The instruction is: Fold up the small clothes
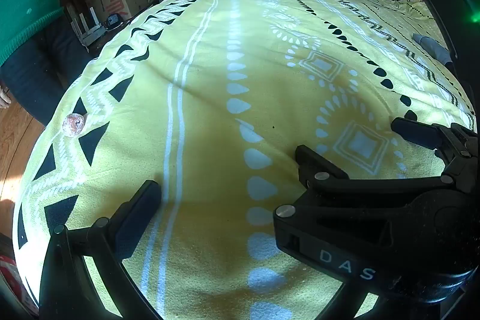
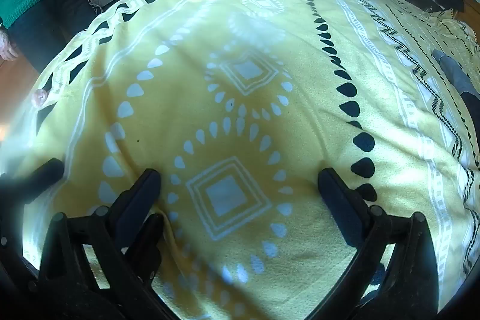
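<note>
**Both hand-held grippers empty, garment waiting off to the right**

Left wrist view first: the left hand-held gripper (image 1: 228, 167) hovers low over the yellow patterned blanket (image 1: 210, 74), fingers spread wide with nothing between them. Just to its right sits the right hand-held gripper (image 1: 348, 137), seen from the side, fingers parted too. Far right, a grey piece of clothing (image 1: 432, 47) lies on the blanket, well apart from both tools — likely the item to fold. A small round reddish object (image 1: 73, 125) rests near the left edge. A person in a green sweater (image 1: 27, 2) stands beside the bench.

Right wrist view now: the right hand-held gripper (image 2: 240, 185) is spread apart over a diamond motif, empty. The grey clothing (image 2: 456, 74) shows at right. Both tools look parked side by side, presumably ready to reach for it.
</note>
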Demonstrator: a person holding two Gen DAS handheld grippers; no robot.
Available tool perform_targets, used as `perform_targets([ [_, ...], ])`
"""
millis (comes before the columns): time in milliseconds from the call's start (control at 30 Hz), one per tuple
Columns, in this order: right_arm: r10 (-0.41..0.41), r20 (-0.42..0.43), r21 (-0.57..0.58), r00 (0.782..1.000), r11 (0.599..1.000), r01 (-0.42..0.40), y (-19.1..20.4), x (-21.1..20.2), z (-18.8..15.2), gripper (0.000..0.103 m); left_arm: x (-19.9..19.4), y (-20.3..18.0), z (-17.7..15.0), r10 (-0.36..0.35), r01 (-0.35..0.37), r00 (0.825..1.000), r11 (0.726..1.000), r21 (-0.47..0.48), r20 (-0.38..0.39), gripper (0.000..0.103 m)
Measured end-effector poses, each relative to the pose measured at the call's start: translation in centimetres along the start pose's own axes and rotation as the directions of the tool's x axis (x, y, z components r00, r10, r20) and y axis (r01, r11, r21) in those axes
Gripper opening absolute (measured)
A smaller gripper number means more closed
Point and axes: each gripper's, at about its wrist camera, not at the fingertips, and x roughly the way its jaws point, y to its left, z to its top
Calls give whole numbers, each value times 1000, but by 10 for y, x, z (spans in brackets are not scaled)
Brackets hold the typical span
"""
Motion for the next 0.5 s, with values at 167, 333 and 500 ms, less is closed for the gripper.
perform_targets([
  [167,0,-3,0,1000,1000,0,0,0,0,103,0,0,0,1,-1,1000,1000,1,5,103],
  [333,0,-2,1,1000,1000,0,0,0,0,103,-1,0,0,1,-1,1000,1000,0,5,103],
  [500,0,-3,0,1000,1000,0,0,0,0,103,-1,0,0,1,-1,1000,1000,0,5,103],
])
